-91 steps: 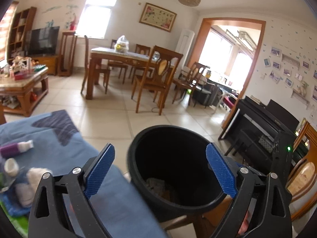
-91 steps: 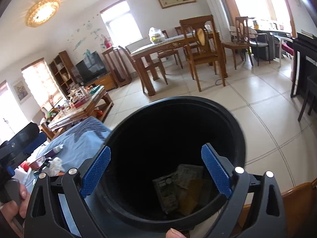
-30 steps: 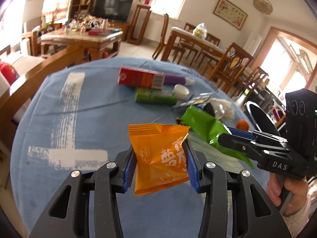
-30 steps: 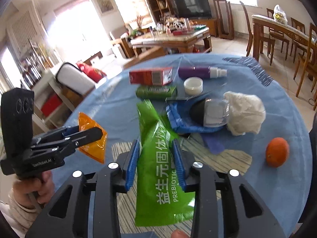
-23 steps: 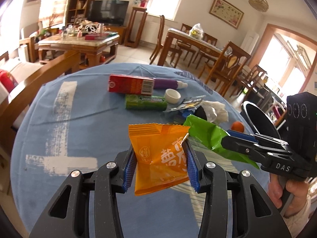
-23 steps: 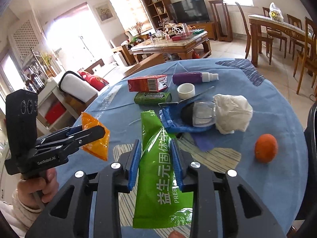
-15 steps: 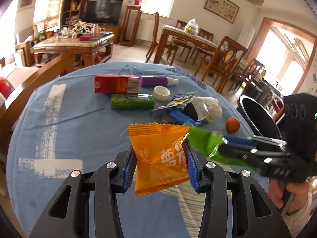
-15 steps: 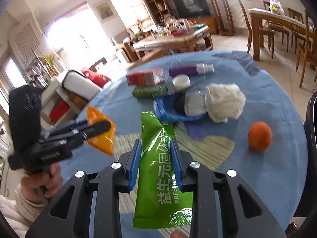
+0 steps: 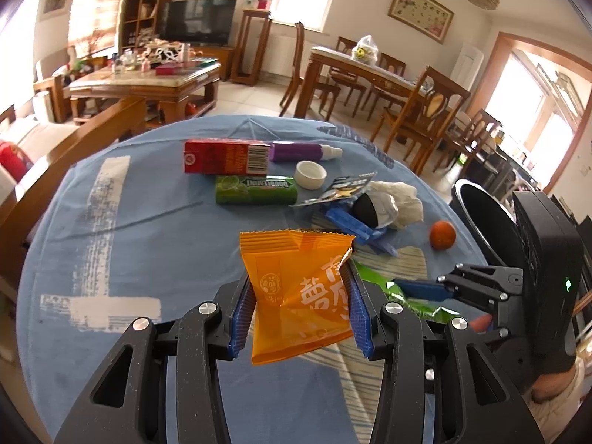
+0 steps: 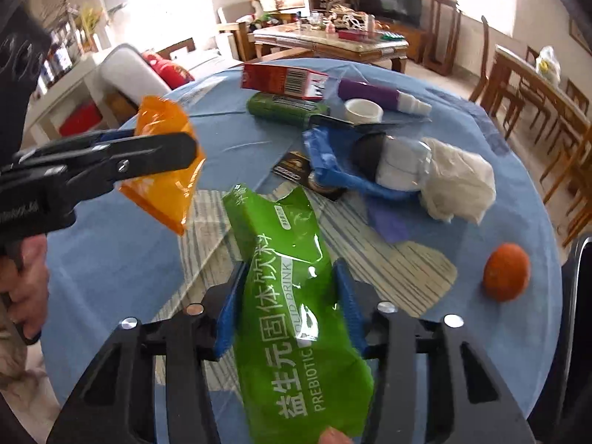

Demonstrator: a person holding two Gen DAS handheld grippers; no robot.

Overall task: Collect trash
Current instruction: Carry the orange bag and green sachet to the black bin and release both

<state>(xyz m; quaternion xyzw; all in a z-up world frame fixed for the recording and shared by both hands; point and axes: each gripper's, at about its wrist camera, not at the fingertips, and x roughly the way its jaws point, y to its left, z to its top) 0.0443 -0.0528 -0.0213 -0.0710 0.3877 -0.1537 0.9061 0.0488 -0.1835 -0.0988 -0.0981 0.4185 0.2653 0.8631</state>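
Note:
My left gripper (image 9: 299, 307) is shut on an orange snack packet (image 9: 292, 259), held upright above the blue tablecloth. The right wrist view shows that same gripper (image 10: 166, 148) and orange packet (image 10: 162, 192) at the left. My right gripper (image 10: 288, 296) is low over the table and its jaws are opening. A green drink packet (image 10: 281, 229) lies tilted and loose between its pads. In the left wrist view the right gripper (image 9: 418, 290) and a strip of the green packet (image 9: 373, 277) show at the right. The black bin (image 9: 481, 214) stands beyond the table's right edge.
On the round table (image 9: 111, 222) lie a red carton (image 9: 225, 156), a purple bottle (image 9: 299, 151), a green gum pack (image 9: 255, 189), a white cap (image 9: 310, 174), a blue wrapper (image 9: 351, 222), a tissue wad (image 9: 403, 199) and an orange fruit (image 9: 442, 235). Wooden chairs stand behind.
The right gripper has sunk toward the table and rolled; its jaws have widened and the green packet now sits askew. The left gripper keeps the orange packet and barely shifted.

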